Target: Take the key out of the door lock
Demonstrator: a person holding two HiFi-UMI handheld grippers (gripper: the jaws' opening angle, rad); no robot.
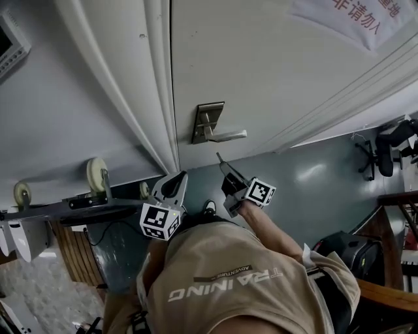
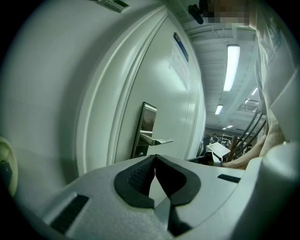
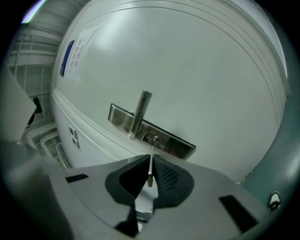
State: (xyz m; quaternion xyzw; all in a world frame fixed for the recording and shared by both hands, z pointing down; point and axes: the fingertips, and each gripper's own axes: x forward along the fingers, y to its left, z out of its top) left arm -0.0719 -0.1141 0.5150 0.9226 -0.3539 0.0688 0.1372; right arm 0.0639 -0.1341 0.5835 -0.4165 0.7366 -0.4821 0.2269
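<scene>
A white door carries a steel lock plate (image 1: pixel 206 122) with a lever handle (image 1: pixel 230 136). In the right gripper view the keyhole (image 3: pixel 157 139) on the plate (image 3: pixel 176 144) shows bare, just past the handle (image 3: pixel 139 114). My right gripper (image 3: pixel 150 161) is shut on a thin metal key (image 3: pixel 150 171), whose blade points at the keyhole with a small gap between them. From the head view the key (image 1: pixel 219 158) sticks out of the right gripper (image 1: pixel 226 171) below the handle. My left gripper (image 1: pixel 176 181) hangs beside the door frame, shut and holding nothing, with the plate (image 2: pixel 146 123) ahead of it.
The door frame (image 1: pixel 140 98) runs left of the lock. A cart with pale wheels (image 1: pixel 96 175) stands at the left. An office chair (image 1: pixel 386 149) and wooden furniture (image 1: pixel 392 228) are at the right on the grey floor. A printed notice (image 1: pixel 366 16) hangs on the door.
</scene>
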